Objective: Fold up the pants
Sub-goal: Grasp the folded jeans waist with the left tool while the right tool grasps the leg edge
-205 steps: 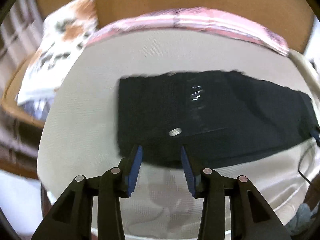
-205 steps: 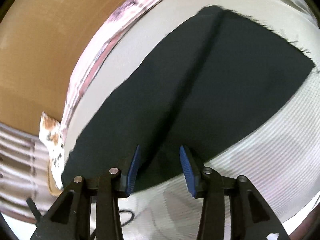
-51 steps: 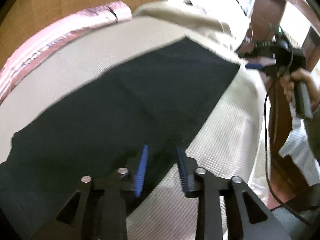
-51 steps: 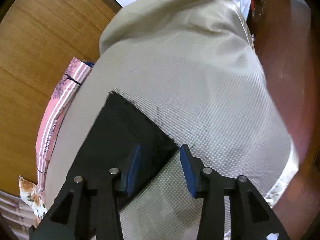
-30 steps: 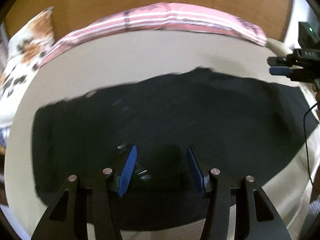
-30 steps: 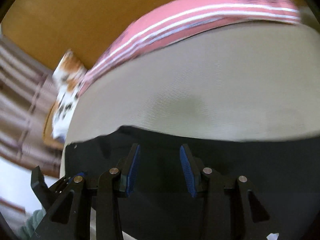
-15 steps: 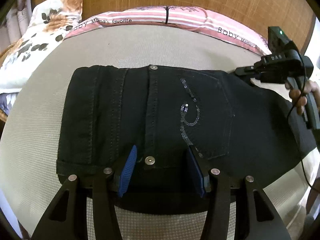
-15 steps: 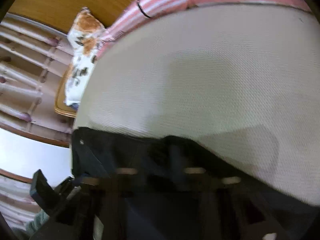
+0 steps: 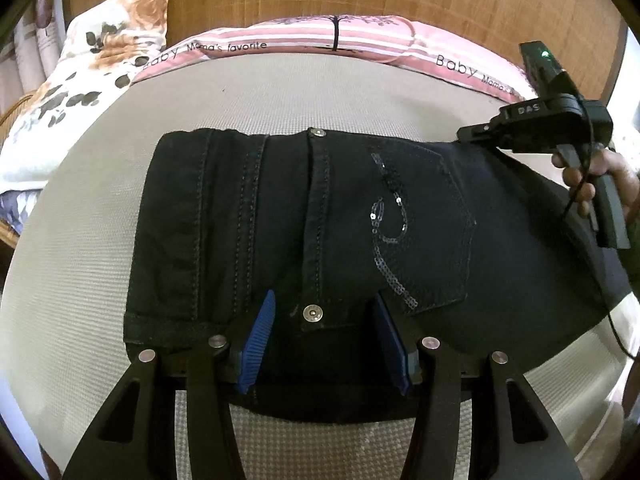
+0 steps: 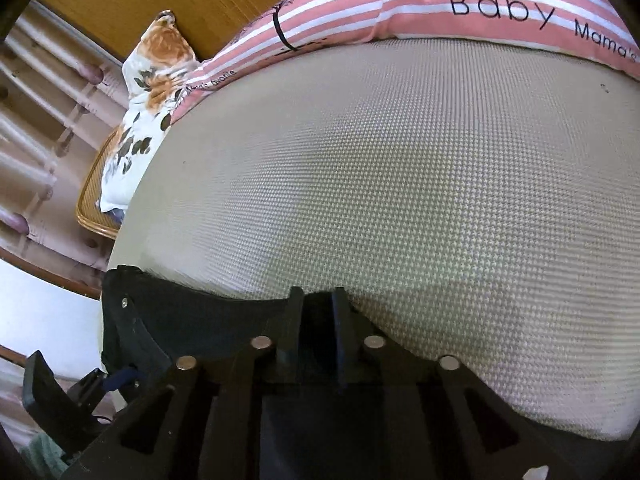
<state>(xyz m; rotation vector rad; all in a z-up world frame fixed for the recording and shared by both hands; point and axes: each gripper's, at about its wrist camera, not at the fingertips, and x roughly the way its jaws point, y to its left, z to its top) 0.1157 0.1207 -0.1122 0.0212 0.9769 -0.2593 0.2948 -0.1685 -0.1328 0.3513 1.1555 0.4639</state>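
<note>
Fingers (image 9: 260,332) of left gripper (image 9: 324,336) spread over black pants (image 9: 360,220), right gripper (image 10: 316,320) apparently pinching pants' edge, pads hidden.

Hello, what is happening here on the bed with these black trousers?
A person is folding black pants on a beige bed cover, with a hand-held claw in each hand. The left claw stands open over the waistband, around the lower metal button. The right claw sits at the far edge of the pants with dark cloth between its narrow fingers; its jaws have just been opening a little.
</note>
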